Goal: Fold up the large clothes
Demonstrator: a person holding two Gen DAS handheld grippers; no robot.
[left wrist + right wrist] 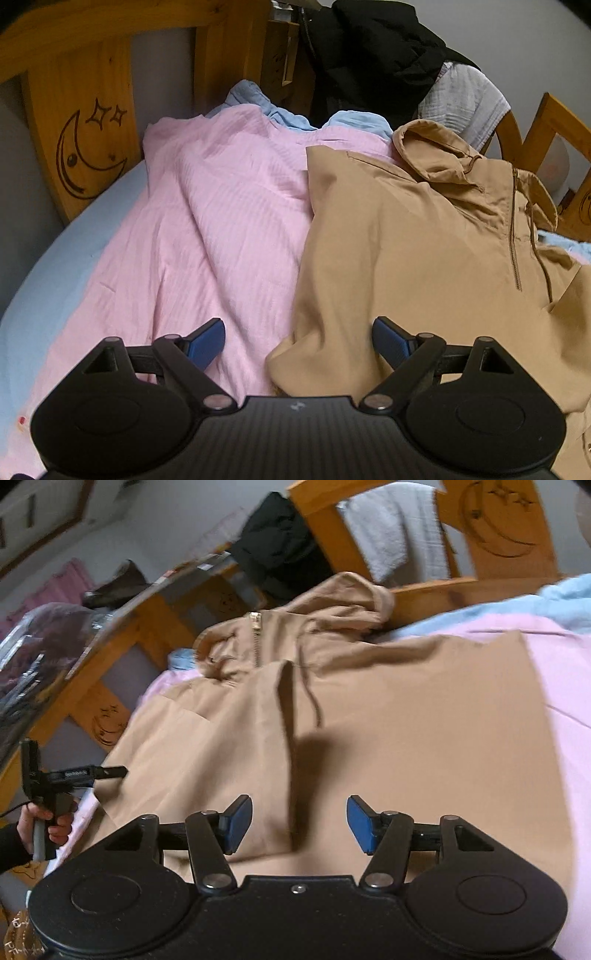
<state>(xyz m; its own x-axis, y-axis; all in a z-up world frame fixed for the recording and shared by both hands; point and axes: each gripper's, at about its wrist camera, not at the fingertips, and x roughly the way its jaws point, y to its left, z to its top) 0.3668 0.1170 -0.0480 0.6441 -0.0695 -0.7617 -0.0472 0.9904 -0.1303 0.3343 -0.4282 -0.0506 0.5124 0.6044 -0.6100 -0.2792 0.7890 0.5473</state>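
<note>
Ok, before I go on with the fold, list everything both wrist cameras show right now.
tan hoodie: one, tan, spread on the pink sheet, hood toward the bed frame, half-zip showing
pink sheet: one, pink, covering the bed under the hoodie
light blue bedding: light blue, under the pink sheet and bunched near the hood
bed frame: one, orange-brown wood, moon and stars carved in its panels
black jacket: one, black, piled on the frame behind the hood
white-grey cloth: one, draped over the frame rail
left gripper: black with blue pads, open over the hoodie's edge
right gripper: black with blue pads, open above the hoodie
hand: one, holding the left gripper's handle
</note>
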